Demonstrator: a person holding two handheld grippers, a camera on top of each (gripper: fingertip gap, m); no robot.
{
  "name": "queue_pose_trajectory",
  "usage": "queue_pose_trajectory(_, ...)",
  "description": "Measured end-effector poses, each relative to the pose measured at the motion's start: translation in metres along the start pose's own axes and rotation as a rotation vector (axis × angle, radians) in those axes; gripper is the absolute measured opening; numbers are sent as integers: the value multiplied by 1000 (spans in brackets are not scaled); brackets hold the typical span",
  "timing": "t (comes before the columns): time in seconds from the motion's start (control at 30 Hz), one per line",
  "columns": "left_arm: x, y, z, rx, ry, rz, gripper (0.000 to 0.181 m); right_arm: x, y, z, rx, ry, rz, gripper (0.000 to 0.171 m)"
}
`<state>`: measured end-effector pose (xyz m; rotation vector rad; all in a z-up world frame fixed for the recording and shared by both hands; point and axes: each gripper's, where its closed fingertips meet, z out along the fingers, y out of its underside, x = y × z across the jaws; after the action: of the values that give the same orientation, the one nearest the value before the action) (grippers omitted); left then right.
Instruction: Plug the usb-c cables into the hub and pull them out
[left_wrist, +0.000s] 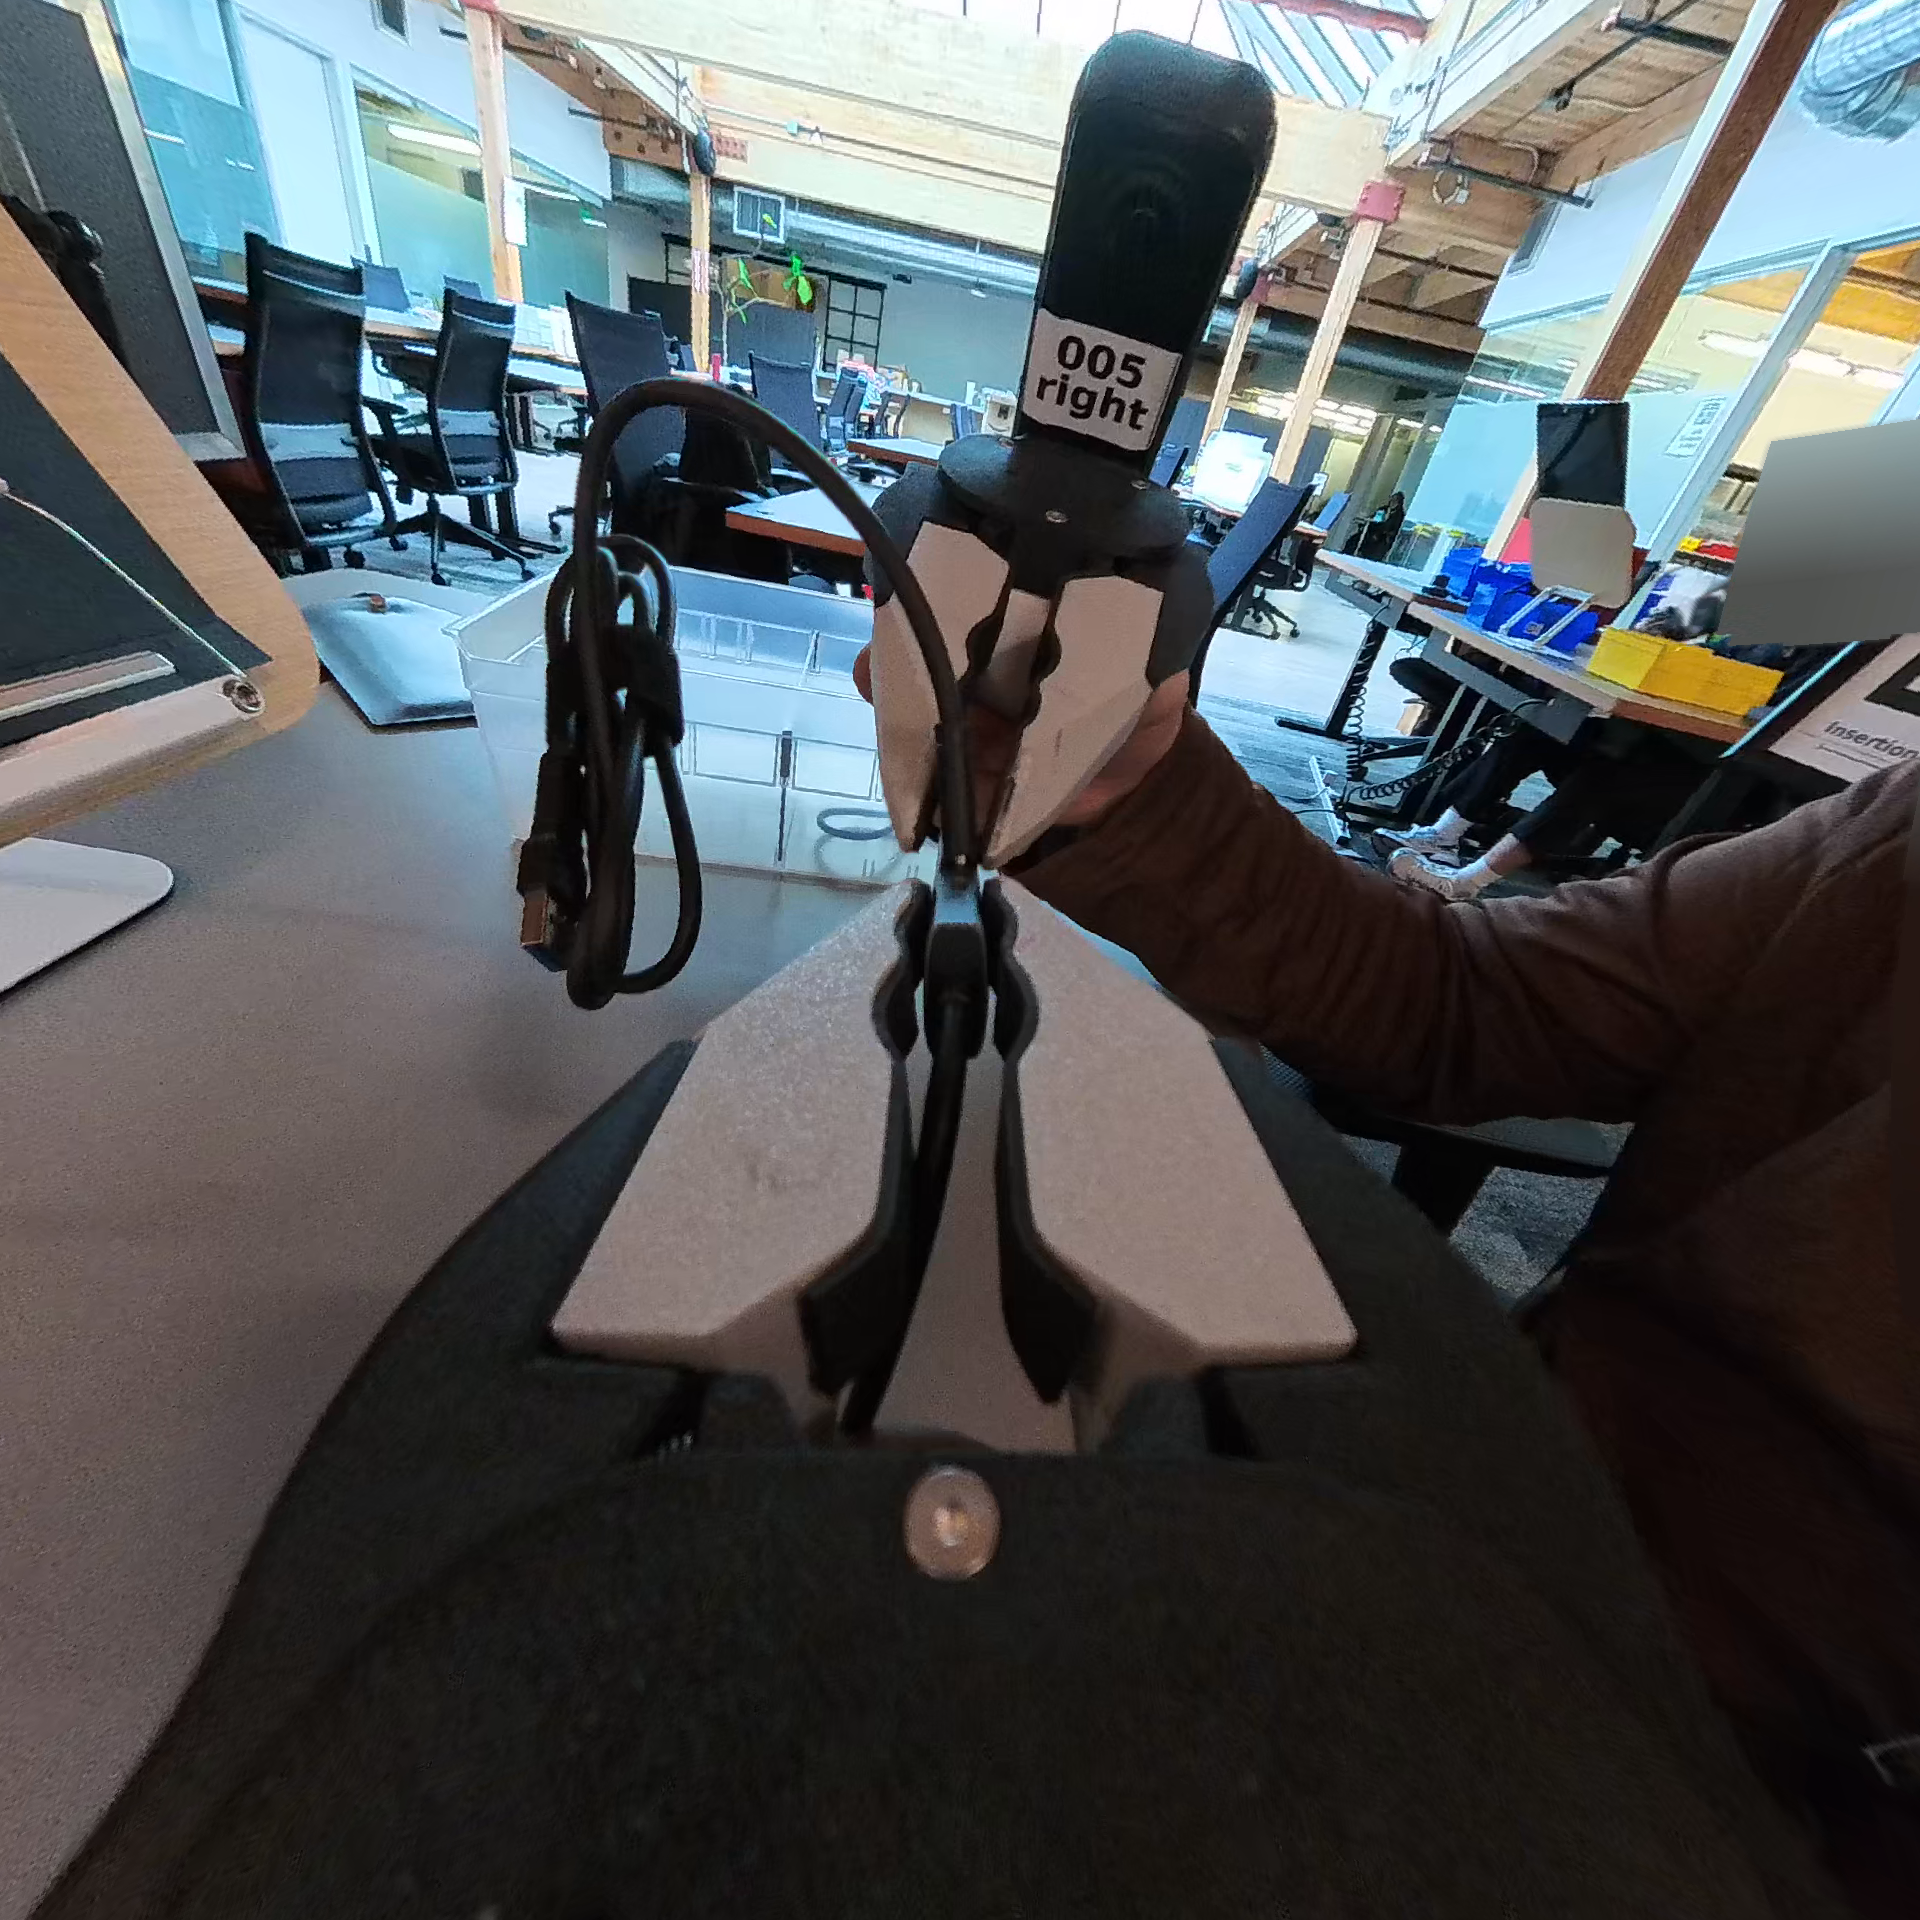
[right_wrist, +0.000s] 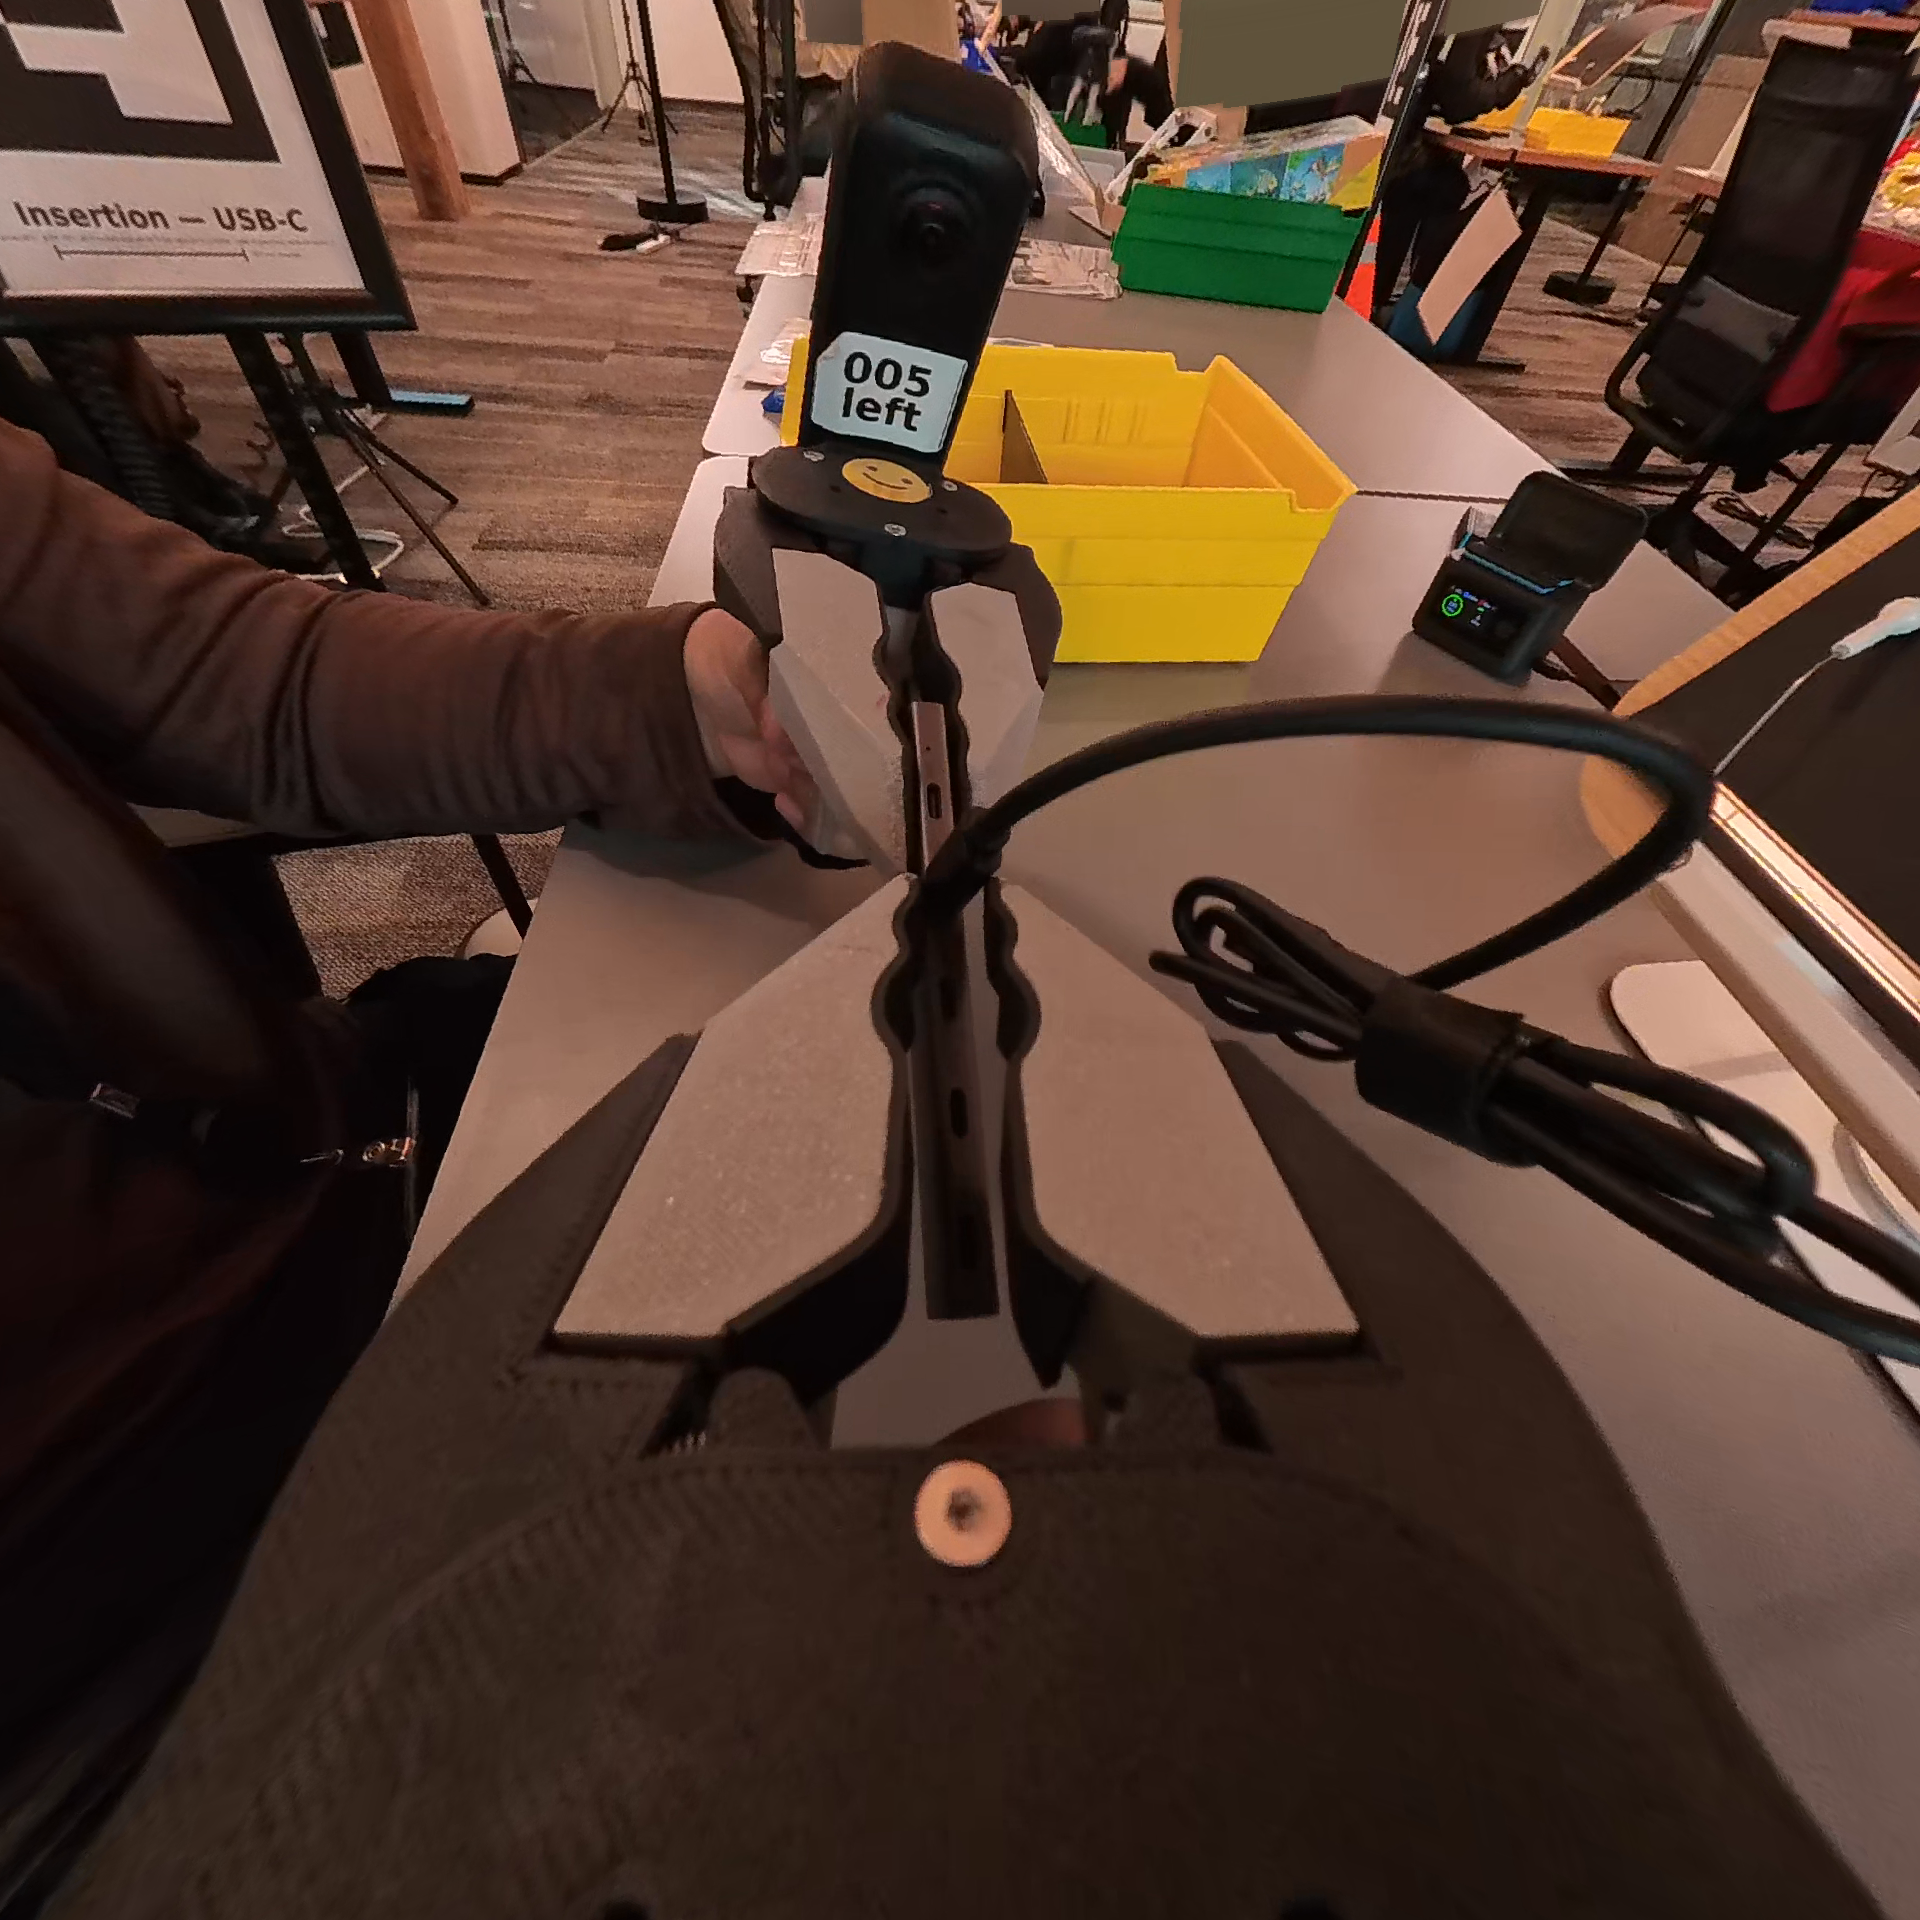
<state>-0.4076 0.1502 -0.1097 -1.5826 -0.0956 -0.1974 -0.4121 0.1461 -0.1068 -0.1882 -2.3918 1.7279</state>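
A slim grey hub (right_wrist: 930, 758) stands edge-on between the two grippers, above the grey table (left_wrist: 260, 1091). My left gripper (left_wrist: 951, 883) is shut on the hub; a black lead (left_wrist: 920, 1164) runs back between its fingers. It faces me in the right wrist view (right_wrist: 920, 842). My right gripper (right_wrist: 951, 883) is shut on the plug end of a black usb-c cable (right_wrist: 1351, 717), right at the hub's edge. I cannot tell whether the plug sits in a port. The right gripper also shows in the left wrist view (left_wrist: 951, 847). The cable's tied bundle (left_wrist: 613, 748) hangs in the air.
A clear plastic bin (left_wrist: 748, 707) stands behind the grippers, and a monitor foot (left_wrist: 62, 894) is at the left. A yellow bin (right_wrist: 1143, 520) and a small black device (right_wrist: 1507, 603) sit on the table. A framed sign (right_wrist: 156, 156) stands on an easel. Brown sleeves (left_wrist: 1455, 935) hold both grippers. The grippers are tip to tip, or close to it.
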Motion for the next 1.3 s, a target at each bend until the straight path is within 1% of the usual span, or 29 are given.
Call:
queue_pose_trajectory(0.17,0,-2,0,12,4,-12,8,0,-2,0,26,-15,23,6)
queue_pose_trajectory(0.37,4,-7,-1,43,33,-24,8,-5,-11,-2,100,-87,105,4)
queue_pose_trajectory(0.53,1,-9,-4,60,27,-52,8,0,-13,0,130,-93,178,3)
queue_pose_trajectory(0.63,-8,-2,-3,30,-7,-77,8,6,-4,4,62,3,86,4)
queue_pose_trajectory(0.7,-9,0,-4,25,-2,-94,7,7,-2,5,45,33,42,4)
queue_pose_trajectory(0.8,-7,2,-4,15,3,-77,7,5,-4,6,52,45,12,4)
queue_pose_trajectory(0.9,-3,13,0,-52,25,-61,8,0,-3,10,53,25,8,3)
queue_pose_trajectory(1.0,-3,9,-2,-48,-2,-19,8,0,-7,10,131,-17,82,2)
queue_pose_trajectory(1.07,-3,4,-3,-17,0,-56,8,2,-12,10,192,-32,133,2)
queue_pose_trajectory(1.13,-5,0,-5,21,23,-129,8,6,-16,11,237,-23,166,2)
queue_pose_trajectory(1.23,-7,-5,-10,62,25,-163,7,10,-22,13,292,-13,218,2)
queue_pose_trajectory(1.27,-7,-8,-11,77,16,-157,7,13,-26,12,333,1,241,4)
queue_pose_trajectory(1.3,-8,-4,-8,49,-2,-135,7,24,-34,4,413,55,270,2)
